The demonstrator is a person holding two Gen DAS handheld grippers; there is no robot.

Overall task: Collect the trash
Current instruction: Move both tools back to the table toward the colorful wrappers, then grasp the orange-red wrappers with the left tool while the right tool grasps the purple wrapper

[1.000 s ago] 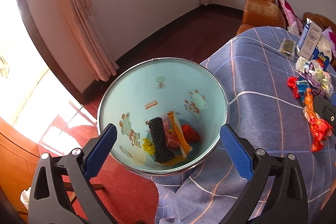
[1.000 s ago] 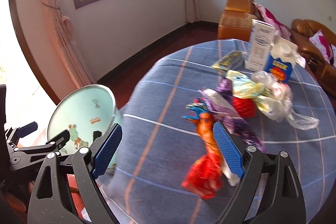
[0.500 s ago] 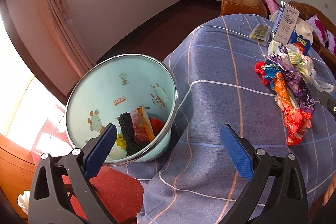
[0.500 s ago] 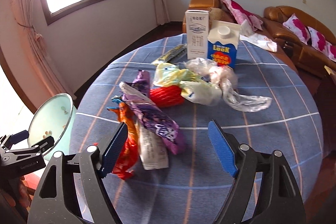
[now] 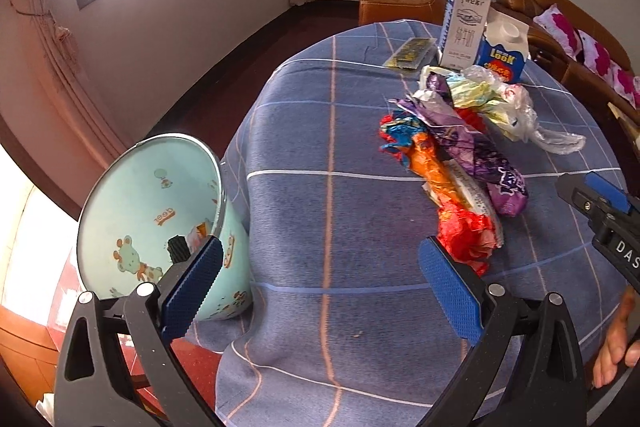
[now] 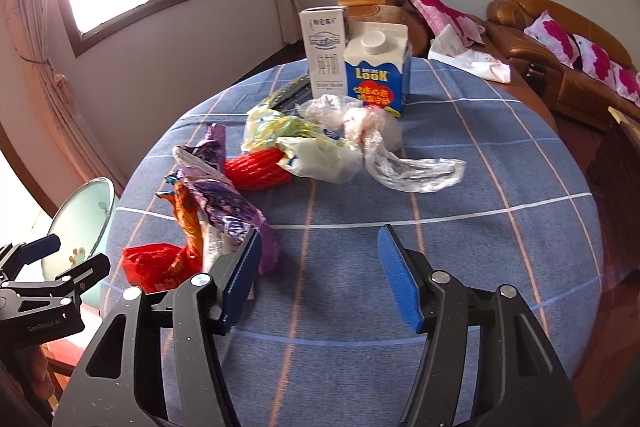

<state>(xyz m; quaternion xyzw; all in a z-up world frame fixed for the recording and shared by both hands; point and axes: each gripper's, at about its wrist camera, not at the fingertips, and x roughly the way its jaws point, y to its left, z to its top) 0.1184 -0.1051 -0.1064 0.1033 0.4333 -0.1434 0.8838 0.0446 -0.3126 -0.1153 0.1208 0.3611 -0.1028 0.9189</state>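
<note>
Hovering over the worktop (image 6: 460,155), the right tongs (image 6: 318,279) are closing on nothing just beside the heap of wrappers (image 6: 216,211), while the left tongs (image 5: 320,291) gape empty near the bin (image 5: 148,211) hugging the worktop's edge.

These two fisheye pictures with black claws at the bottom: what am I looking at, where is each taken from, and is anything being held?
No robot: a person holds a two-finger gripper in each hand, each with its own camera looking along the blue-padded fingers. One picture looks out from the left gripper, open and empty, beside a bin already holding some trash. The other looks out from the right gripper, whose jaws are closing with nothing between them; the purple wrapper lies just beside its left pad. On the checked tablecloth lie crumpled wrappers, a clear bag and two cartons.
</note>
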